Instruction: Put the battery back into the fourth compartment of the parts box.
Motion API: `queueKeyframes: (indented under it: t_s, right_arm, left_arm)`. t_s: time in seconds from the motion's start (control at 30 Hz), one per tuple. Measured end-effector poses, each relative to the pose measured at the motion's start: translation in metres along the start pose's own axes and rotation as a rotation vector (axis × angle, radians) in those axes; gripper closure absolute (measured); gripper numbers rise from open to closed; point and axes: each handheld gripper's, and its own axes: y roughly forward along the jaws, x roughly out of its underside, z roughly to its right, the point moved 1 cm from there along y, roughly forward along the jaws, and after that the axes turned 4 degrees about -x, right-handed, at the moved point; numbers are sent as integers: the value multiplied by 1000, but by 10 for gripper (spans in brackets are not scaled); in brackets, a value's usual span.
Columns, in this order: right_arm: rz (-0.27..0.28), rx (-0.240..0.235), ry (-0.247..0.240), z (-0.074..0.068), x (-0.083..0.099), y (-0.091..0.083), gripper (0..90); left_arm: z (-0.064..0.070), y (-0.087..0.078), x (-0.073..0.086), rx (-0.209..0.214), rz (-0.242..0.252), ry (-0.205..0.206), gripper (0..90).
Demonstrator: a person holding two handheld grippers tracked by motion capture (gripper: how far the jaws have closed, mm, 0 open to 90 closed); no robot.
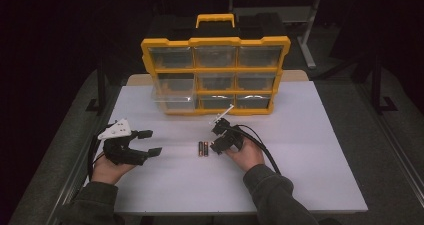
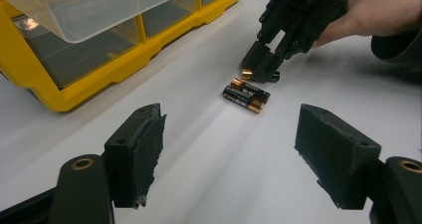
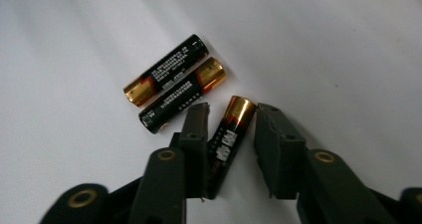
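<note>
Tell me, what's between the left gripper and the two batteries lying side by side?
Nothing but bare white table. The left gripper view shows the open left gripper facing the two batteries across an empty stretch.

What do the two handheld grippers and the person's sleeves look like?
Both the left gripper and the right gripper are black, with two flat-faced jaws on arms with brass-coloured pivot rings. The left one carries a pale three-cornered plate; black cables trail from the right one. The sleeves are dark grey-green.
</note>
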Motion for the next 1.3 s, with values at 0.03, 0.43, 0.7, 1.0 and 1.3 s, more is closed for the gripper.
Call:
queueKeyframes:
  t_s: [0.03,0.43,0.7,1.0,1.3]
  right_arm:
    - [-1,11,-11,0,0,0,710]
    - [28,-96,16,15,3,-6,760]
    - [48,-127,-22,18,-3,-26,761]
    - [91,-172,-98,22,-19,-56,760]
    - [123,-192,-134,29,-44,-88,761]
  left_arm:
    - [0,0,0,-1,1,-7,268]
    - [0,1,1,7,11,-18,268]
    - [-1,1,1,9,1,1,268]
    - [0,2,1,9,0,-8,269]
    - [-1,0,1,7,4,-12,269]
